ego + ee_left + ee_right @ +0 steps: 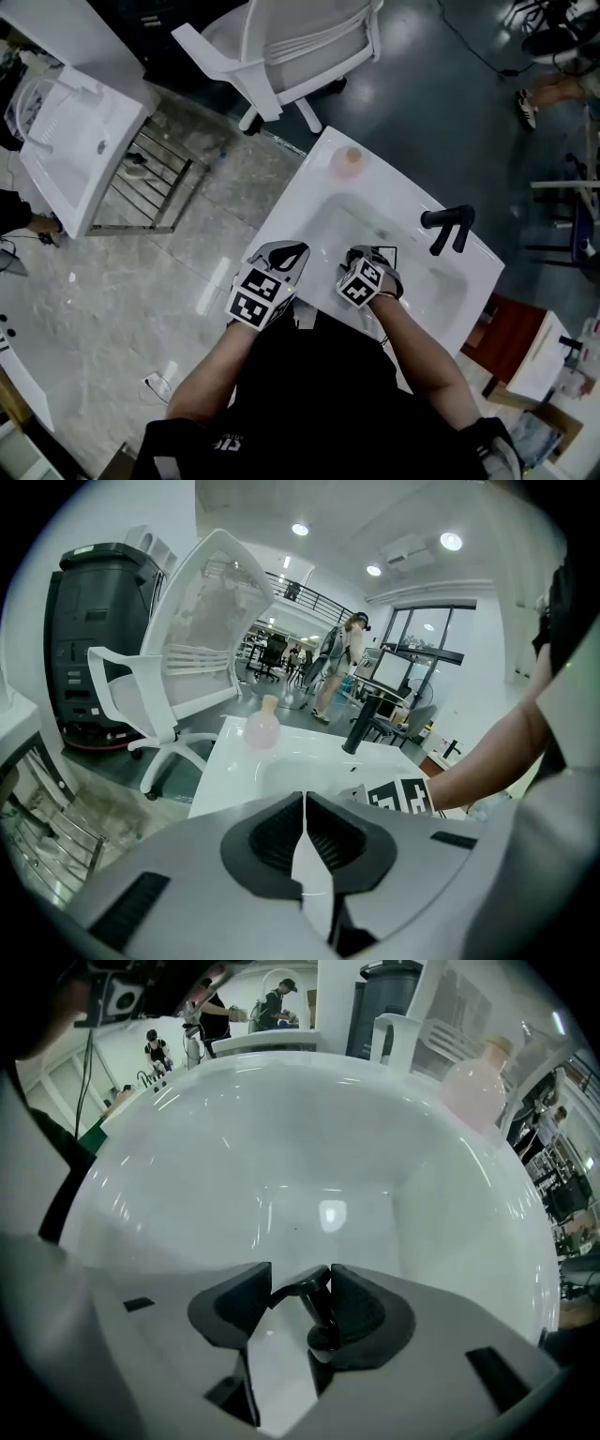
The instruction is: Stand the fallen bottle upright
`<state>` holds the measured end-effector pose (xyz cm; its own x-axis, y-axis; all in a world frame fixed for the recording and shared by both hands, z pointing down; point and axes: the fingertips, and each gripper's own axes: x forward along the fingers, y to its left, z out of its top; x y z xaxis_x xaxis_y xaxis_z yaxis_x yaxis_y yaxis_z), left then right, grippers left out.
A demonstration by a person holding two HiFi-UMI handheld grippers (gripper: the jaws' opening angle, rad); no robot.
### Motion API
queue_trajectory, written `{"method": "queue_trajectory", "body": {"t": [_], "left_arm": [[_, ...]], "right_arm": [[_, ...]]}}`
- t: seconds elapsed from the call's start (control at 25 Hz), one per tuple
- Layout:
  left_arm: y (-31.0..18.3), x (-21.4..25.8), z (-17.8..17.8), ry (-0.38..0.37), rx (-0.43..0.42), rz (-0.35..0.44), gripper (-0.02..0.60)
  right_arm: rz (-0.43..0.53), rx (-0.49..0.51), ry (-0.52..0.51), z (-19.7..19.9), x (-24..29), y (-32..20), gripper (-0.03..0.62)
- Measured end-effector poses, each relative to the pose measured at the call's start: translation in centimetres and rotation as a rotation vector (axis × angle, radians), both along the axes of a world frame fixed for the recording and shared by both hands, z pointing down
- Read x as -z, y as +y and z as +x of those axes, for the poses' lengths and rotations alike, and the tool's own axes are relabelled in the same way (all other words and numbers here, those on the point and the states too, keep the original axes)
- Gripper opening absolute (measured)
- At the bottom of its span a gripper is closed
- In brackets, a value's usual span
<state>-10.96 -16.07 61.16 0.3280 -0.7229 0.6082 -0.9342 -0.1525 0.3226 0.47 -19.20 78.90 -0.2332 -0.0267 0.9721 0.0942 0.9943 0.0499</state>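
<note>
The pink bottle (352, 159) with a tan cap stands upright on the far corner of the white sink (309, 192); it also shows in the left gripper view (262, 727) and the right gripper view (476, 1089). My left gripper (286, 251) hovers at the sink's near rim, pads (298, 810) together, nothing held. My right gripper (367, 258) points steeply down into the basin (281, 1147), well short of the bottle. Its jaws stand apart, with a small black piece (315, 1305) between them; whether it touches the pads is unclear.
A black faucet (448, 227) rises at the sink's right side, also in the left gripper view (361, 726). A white chair (291, 47) stands beyond the sink. A second white basin (80, 141) and a metal rack (150, 183) lie at the left.
</note>
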Motion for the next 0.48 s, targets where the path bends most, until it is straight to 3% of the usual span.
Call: {"method": "queue_trajectory", "body": {"t": [0.2, 0.36, 0.48], "left_arm": [[0.6, 0.2, 0.2, 0.001, -0.013, 0.005, 0.025], [1.0, 0.3, 0.7, 0.003, -0.03, 0.006, 0.025], [1.2, 0.4, 1.1, 0.006, -0.047, 0.006, 0.025]], "right_arm": [[0.08, 0.046, 0.023, 1.2, -0.9, 0.2, 0.205], [0.112, 0.07, 0.046, 2.5, -1.7, 0.2, 0.021], [0.137, 0.023, 0.015, 2.3, -0.1, -0.6, 0.015]]}}
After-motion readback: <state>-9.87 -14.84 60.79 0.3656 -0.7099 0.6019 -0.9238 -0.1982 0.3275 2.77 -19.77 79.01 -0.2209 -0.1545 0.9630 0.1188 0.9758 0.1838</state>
